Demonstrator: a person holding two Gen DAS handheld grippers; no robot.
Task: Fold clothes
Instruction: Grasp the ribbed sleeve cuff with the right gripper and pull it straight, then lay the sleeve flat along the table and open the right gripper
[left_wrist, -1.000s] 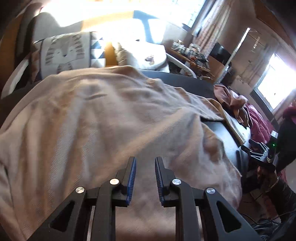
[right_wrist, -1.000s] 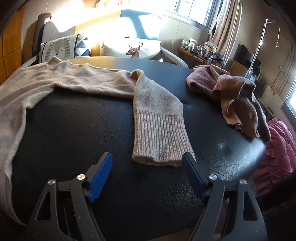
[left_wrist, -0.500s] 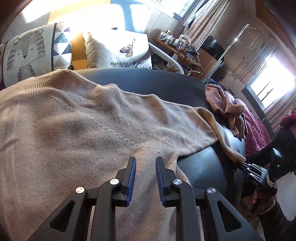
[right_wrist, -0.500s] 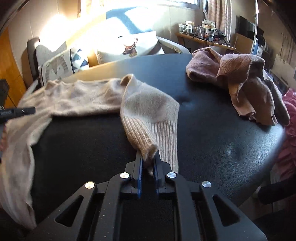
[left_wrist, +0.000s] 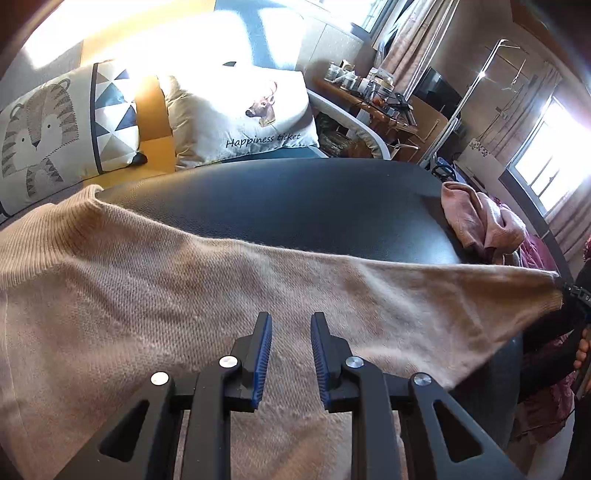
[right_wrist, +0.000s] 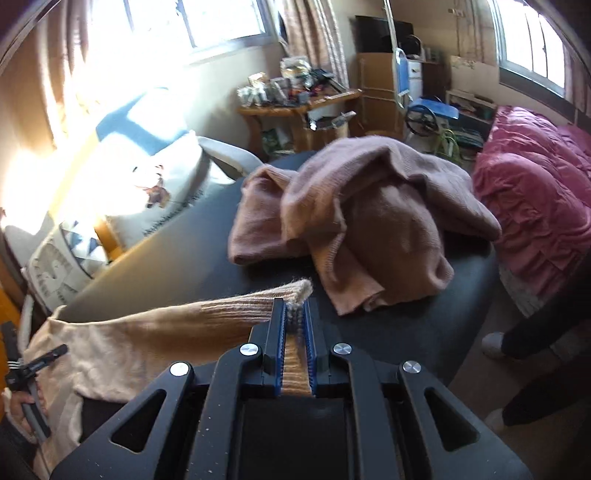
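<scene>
A beige knit sweater (left_wrist: 129, 295) lies across the black padded table (left_wrist: 295, 199). Its sleeve is stretched out taut to the right. My left gripper (left_wrist: 290, 321) sits low over the sweater's body, jaws a narrow gap apart with knit fabric bunched between the pads. My right gripper (right_wrist: 293, 306) is shut on the ribbed cuff (right_wrist: 258, 306) and holds it up off the table. In the left wrist view the right gripper (left_wrist: 572, 291) shows at the far right, at the sleeve's end. The left gripper (right_wrist: 37, 363) shows at the right wrist view's left edge, in a hand.
A crumpled pink sweater (right_wrist: 369, 221) lies on the table's far right part. Printed pillows (left_wrist: 240, 114) line a bench behind the table. A bed with a pink cover (right_wrist: 535, 192) stands to the right. A person's leg and foot (right_wrist: 495, 343) are beside the table.
My right gripper went from open around the cuff to shut on it, then lifted and rolled, pulling the sleeve straight. My left gripper slid across over the sweater, its jaw gap unchanged.
</scene>
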